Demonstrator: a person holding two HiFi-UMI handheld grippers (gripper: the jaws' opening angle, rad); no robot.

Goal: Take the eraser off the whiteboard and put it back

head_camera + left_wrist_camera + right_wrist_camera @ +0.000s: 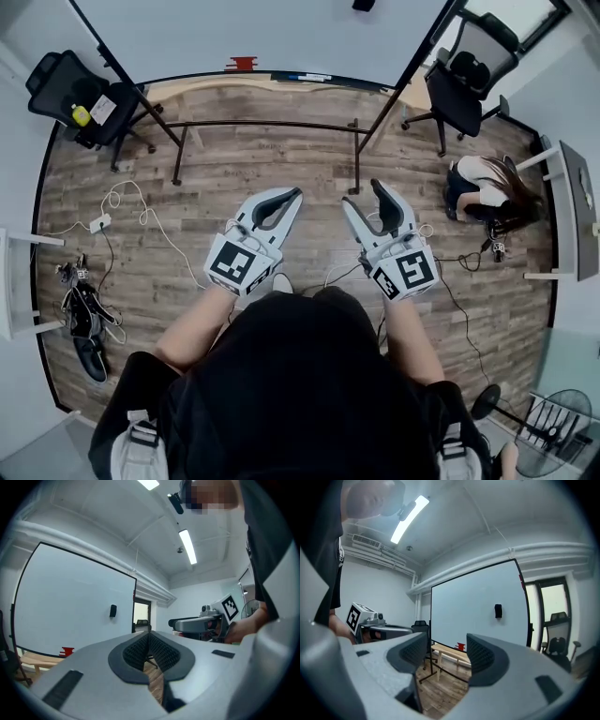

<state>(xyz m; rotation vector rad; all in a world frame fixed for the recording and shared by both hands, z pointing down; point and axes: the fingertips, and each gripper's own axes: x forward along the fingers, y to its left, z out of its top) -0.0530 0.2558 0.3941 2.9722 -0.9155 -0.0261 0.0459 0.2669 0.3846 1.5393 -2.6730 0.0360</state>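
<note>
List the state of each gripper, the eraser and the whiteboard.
left gripper: shut, empty.
right gripper: open, nothing between its jaws.
eraser: stuck on the whiteboard, untouched.
whiteboard: upright, no writing visible.

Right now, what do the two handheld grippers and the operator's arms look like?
The left gripper and right gripper match: light grey moulded bodies with curved two-finger jaws lined with dark ribbed pads. Each carries a cube with black-and-white square markers at the rear. The person wears a black top; the forearms are uncovered.
</note>
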